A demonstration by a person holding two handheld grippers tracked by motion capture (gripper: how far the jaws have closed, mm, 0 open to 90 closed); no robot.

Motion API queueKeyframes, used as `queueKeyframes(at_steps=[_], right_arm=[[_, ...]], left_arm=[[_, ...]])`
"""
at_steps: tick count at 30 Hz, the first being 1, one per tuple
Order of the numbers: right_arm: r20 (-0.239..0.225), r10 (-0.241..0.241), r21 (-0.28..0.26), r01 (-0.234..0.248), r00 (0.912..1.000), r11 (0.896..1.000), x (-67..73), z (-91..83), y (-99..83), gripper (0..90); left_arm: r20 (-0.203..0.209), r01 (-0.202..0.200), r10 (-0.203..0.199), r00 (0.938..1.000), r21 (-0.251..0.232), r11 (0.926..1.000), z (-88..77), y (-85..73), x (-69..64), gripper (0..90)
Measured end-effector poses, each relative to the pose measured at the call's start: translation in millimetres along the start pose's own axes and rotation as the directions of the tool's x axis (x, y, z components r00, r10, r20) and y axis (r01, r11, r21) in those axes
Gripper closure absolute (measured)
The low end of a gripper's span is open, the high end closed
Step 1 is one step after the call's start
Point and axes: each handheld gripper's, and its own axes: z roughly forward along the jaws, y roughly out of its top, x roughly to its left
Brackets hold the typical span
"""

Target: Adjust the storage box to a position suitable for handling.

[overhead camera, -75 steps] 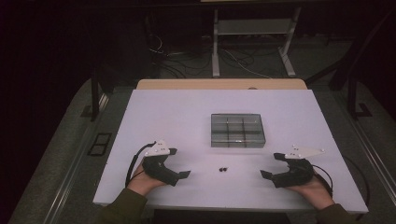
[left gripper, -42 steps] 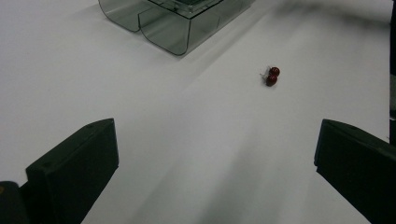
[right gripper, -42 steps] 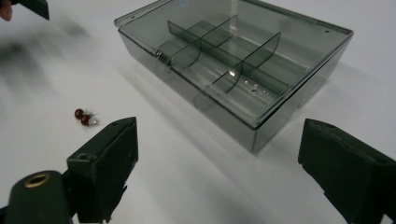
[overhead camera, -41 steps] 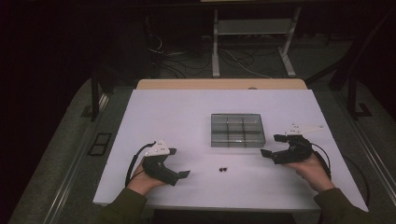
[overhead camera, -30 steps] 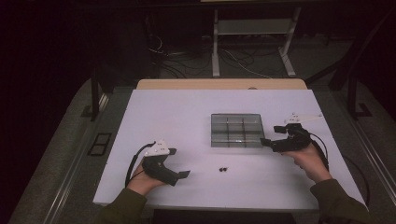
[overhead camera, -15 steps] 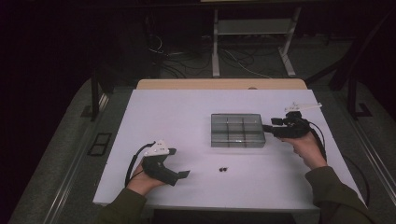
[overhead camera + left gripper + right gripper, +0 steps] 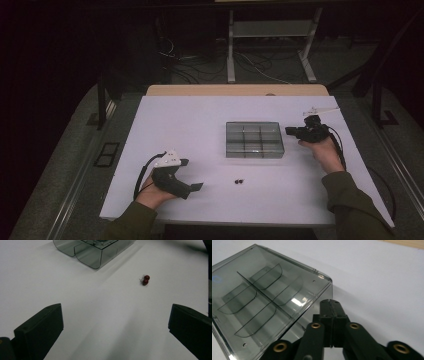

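A clear smoky box (image 7: 254, 140) with several compartments and a shut lid sits right of the table's middle. Two small red beads (image 7: 240, 181) lie joined together in front of it. My right gripper (image 7: 291, 132) is just off the box's right side. Its jaws have just been closing and are shut, with nothing between them. In the right gripper view its tips (image 7: 331, 305) stand right by the box's (image 7: 262, 302) corner. My left gripper (image 7: 191, 174) rests open at the front left. Its view looks between wide jaws (image 7: 115, 322) at the beads (image 7: 145, 280) and the box (image 7: 92, 250).
The white table (image 7: 200, 120) has a wooden strip (image 7: 235, 90) along its far edge. A metal stand (image 7: 270, 50) and cables lie on the dark floor beyond. A black frame (image 7: 102, 100) stands off the table's left corner.
My right gripper has travelled from the front right up to the box's right side, and its jaws have gone from open to shut. The left gripper has stayed put.
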Motion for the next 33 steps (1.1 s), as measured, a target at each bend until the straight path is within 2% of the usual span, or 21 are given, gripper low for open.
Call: queueKeyframes(at_steps=[2, 15, 20, 23, 26, 33], right_arm=[[-0.004, -0.015, 0.02, 0.015, 0.9999, 1.0, 1.2, 2.9, -1.2, 89.0], [-0.001, -0.022, 0.069, 0.023, 0.9997, 0.997, 5.9, 15.4, -5.3, 89.0], [-0.005, -0.027, 0.075, 0.027, 0.9996, 0.997, 7.7, 17.8, -5.7, 89.0], [0.008, -0.037, 0.083, 0.036, 0.9993, 0.996, 9.8, 19.9, -6.1, 89.1], [0.004, -0.027, 0.085, 0.027, 0.9996, 0.996, 9.8, 20.6, -6.9, 89.2], [-0.014, -0.048, 0.086, 0.049, 0.9988, 0.995, 16.8, 24.2, -5.6, 89.2]], left_arm=[[0.0, 0.001, -0.001, 1.0, 0.0, 1.0, 0.1, -0.2, 0.1, 0.0], [0.0, 0.003, -0.003, 1.0, 0.002, 1.0, 0.3, -0.6, 0.2, 0.0], [0.0, 0.002, -0.002, 1.0, 0.002, 1.0, 0.2, -0.6, 0.1, 0.0], [0.001, 0.003, -0.003, 1.0, 0.002, 1.0, 0.3, -0.6, 0.0, 0.0], [0.001, 0.006, -0.006, 1.0, 0.003, 1.0, 0.8, -0.6, 0.1, 0.0], [0.001, 0.006, -0.006, 1.0, 0.003, 1.0, 0.9, -0.5, -0.2, 0.0]])
